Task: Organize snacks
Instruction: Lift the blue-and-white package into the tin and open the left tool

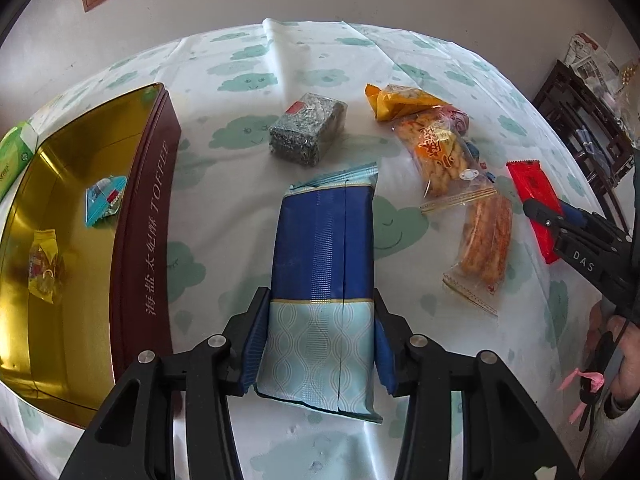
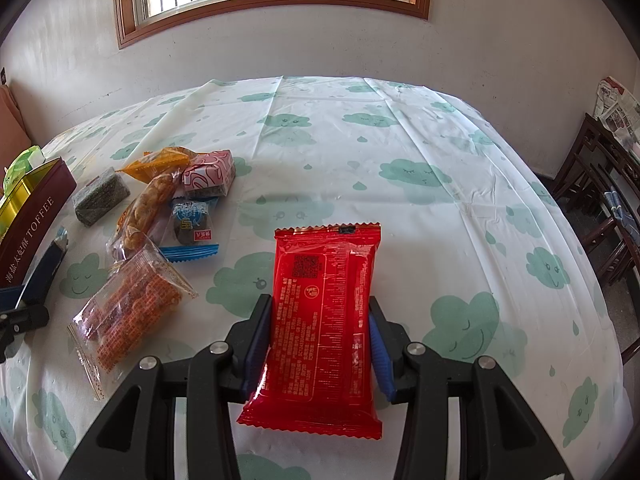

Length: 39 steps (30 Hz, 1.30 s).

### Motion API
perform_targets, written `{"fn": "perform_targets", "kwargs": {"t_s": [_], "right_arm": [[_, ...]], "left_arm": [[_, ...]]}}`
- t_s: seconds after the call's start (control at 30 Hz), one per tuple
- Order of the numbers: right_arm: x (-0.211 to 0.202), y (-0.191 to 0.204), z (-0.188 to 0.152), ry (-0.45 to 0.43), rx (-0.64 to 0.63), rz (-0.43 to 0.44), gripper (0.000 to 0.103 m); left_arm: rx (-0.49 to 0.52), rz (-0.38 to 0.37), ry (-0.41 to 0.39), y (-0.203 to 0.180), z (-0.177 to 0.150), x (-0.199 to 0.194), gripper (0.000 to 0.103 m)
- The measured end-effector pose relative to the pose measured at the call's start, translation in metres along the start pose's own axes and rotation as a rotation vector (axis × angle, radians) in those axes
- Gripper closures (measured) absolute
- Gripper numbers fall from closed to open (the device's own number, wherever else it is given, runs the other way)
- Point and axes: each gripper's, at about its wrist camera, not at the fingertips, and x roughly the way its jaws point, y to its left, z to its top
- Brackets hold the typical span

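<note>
My left gripper [image 1: 320,312] is shut on a blue and pale-blue snack packet [image 1: 324,248], held above the cloud-print tablecloth [image 1: 248,56]. To its left lies the open toffee tin [image 1: 148,216] with a gold inside, holding a teal packet [image 1: 105,200] and a yellow packet [image 1: 45,264]. My right gripper [image 2: 320,316] is shut on a red snack packet [image 2: 326,304], also seen from the left wrist view as the red packet [image 1: 532,188] at the right edge. Loose snacks lie between: a dark seaweed block [image 1: 308,128], an orange pouch [image 1: 400,100], and clear bags of fried snacks [image 1: 444,156].
A pink-and-white wrapped cake [image 2: 210,170] and a blue-edged candy [image 2: 192,224] lie in the pile. A green box [image 1: 14,156] stands beyond the tin. Dark wooden chairs [image 2: 600,200] stand off the table's right side. A person's hand [image 1: 624,360] grips the right tool.
</note>
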Motion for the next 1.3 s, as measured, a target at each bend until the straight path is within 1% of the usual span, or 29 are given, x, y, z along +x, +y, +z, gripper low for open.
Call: {"fn": "perform_targets", "kwargs": {"t_s": [0.07,0.1,0.13,0.2,0.37,0.47,0.5,0.53,0.67,0.77,0.93,1.07,1.13,1.3], "right_arm": [[0.000,0.000,0.000,0.000,0.000,0.000,0.057],[0.000,0.000,0.000,0.000,0.000,0.000,0.057],[0.000,0.000,0.000,0.000,0.000,0.000,0.057],[0.000,0.000,0.000,0.000,0.000,0.001,0.057],[0.000,0.000,0.000,0.000,0.001,0.001,0.057],[0.000,0.000,0.000,0.000,0.000,0.000,0.057],[0.000,0.000,0.000,0.000,0.001,0.000,0.057],[0.000,0.000,0.000,0.000,0.001,0.000,0.057],[0.000,0.000,0.000,0.000,0.001,0.000,0.057],[0.000,0.000,0.000,0.001,0.001,0.000,0.057],[0.000,0.000,0.000,0.001,0.001,0.000,0.057],[0.000,0.000,0.000,0.001,0.001,0.000,0.057],[0.000,0.000,0.000,0.001,0.001,0.000,0.057],[0.000,0.000,0.000,0.001,0.001,0.000,0.057]], "left_arm": [[-0.011,-0.013,0.008,0.000,0.001,0.001,0.057],[-0.015,-0.026,0.010,0.001,0.002,0.001,0.054],[-0.020,-0.034,0.010,0.001,0.003,0.001,0.048],[-0.029,-0.029,0.007,0.002,0.005,0.001,0.043],[-0.037,-0.009,0.008,0.004,0.011,0.008,0.043],[-0.018,0.011,0.009,0.001,0.014,0.009,0.050],[-0.014,0.020,0.007,0.001,0.015,0.010,0.055],[-0.011,0.030,0.008,0.000,0.015,0.010,0.057],[-0.014,0.025,0.002,0.002,0.015,0.009,0.058],[-0.010,0.035,0.000,0.001,0.015,0.008,0.058],[-0.005,0.035,-0.015,0.000,0.015,-0.001,0.058],[0.009,0.027,-0.047,-0.002,0.019,-0.015,0.058],[0.018,0.027,-0.076,-0.002,0.022,-0.025,0.058],[0.023,0.068,-0.150,0.012,0.029,-0.052,0.058]]}}
